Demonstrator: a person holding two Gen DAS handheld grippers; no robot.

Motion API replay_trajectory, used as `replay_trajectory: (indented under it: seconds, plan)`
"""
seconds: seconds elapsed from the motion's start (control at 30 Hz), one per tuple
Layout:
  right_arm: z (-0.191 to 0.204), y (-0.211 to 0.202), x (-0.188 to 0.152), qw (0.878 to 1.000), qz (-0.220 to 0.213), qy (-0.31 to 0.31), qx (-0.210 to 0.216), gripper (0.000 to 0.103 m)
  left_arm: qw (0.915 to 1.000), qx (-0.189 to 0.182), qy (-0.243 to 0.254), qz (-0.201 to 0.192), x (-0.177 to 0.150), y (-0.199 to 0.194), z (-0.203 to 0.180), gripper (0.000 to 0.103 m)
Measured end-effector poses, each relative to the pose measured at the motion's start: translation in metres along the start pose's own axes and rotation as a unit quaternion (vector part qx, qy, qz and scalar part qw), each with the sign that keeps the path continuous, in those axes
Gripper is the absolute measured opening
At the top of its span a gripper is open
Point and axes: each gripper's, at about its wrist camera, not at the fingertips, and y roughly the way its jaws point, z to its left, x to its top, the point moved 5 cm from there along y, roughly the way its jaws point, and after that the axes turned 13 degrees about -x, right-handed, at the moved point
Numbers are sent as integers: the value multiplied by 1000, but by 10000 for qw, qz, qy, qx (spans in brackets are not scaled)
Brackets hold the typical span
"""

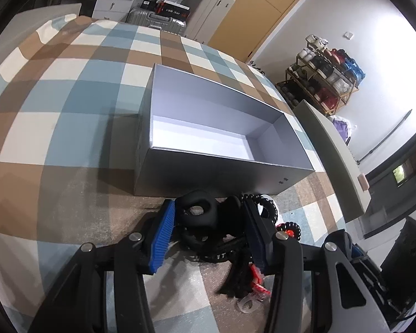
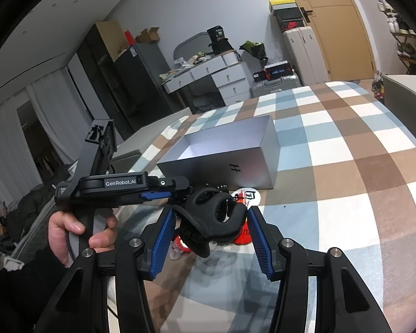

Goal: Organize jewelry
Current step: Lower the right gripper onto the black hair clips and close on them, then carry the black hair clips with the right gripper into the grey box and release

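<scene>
1. White walls (image 2: 180, 8), brightly lit on the shoe-rack side.
2. Wooden door (image 2: 335, 22) in tan, dark handle (image 2: 307, 12) at its edge.
3. Pale suitcase (image 2: 305, 52) beside the door, shoe boxes (image 2: 287, 14) stacked on top.
4. White drawer unit (image 2: 224, 79), cluttered on top; silver hard case (image 1: 155, 19) next to it.
5. Dark tall cabinet (image 2: 105, 83) with cardboard boxes (image 2: 111, 37) above.
6. Grey curtains (image 2: 11, 138) at the window side.
7. Wooden shoe rack (image 1: 321, 80), full, against the wall.
8. Checked bed cover (image 1: 55, 97) in blue, brown and white.

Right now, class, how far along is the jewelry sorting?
Done: nothing; the grey box shows no items inside. In hand: the left gripper and right gripper bracket a black hair claw. Left: the coiled ties and red pieces on the checked cloth.
</scene>
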Motion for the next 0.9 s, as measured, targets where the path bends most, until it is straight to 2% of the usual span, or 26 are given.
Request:
replay_trajectory:
  seconds: [0.27, 0.4, 0.67, 0.9]
  plan:
    - [7, -9, 0, 9999, -139, -20, -40, 52, 9996, 115, 254, -98, -5, -15, -11, 43]
    - [9, -18, 5, 9994, -341, 26, -10, 52, 9992, 126, 299, -215, -7, -28, -18, 43]
    - [14, -24, 12, 9988, -490, 59, 55, 52, 9980, 183, 431, -433, 1, -45, -27, 43]
    - [15, -25, 36, 9976, -677, 24, 150, 52, 9960, 121, 665, -591, 14, -56, -44, 43]
